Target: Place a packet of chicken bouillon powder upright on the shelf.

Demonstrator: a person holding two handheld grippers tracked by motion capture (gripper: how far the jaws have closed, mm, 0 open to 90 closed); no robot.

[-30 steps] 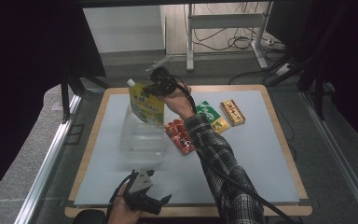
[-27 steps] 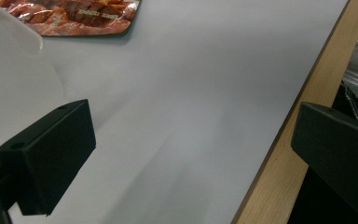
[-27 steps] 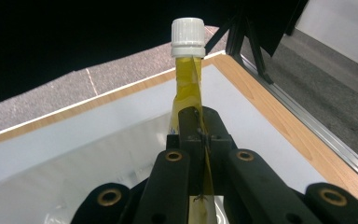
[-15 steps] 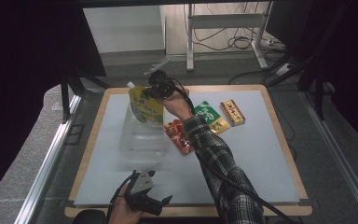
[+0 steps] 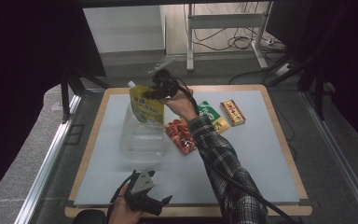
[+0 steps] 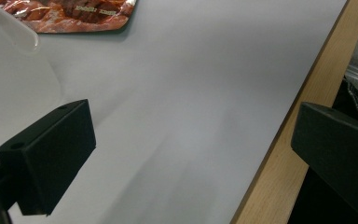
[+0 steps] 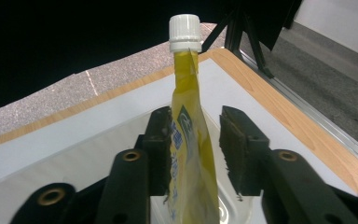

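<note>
A yellow spouted pouch with a white cap stands upright in a clear plastic container at the table's left middle. My right gripper reaches in from the right at the pouch's top. In the right gripper view the pouch stands between the jaws of my right gripper. It touches the left jaw and a gap shows at the right jaw, so the gripper is open. My left gripper rests near the front edge, open and holding nothing.
A red snack packet lies right of the container, with a green packet and a yellow-red box farther right. The left gripper view shows the red packet, the container's corner and the wooden table edge.
My right gripper has shifted slightly left and down at the pouch's top. The pouch stays upright in the container. The left gripper has not moved.
</note>
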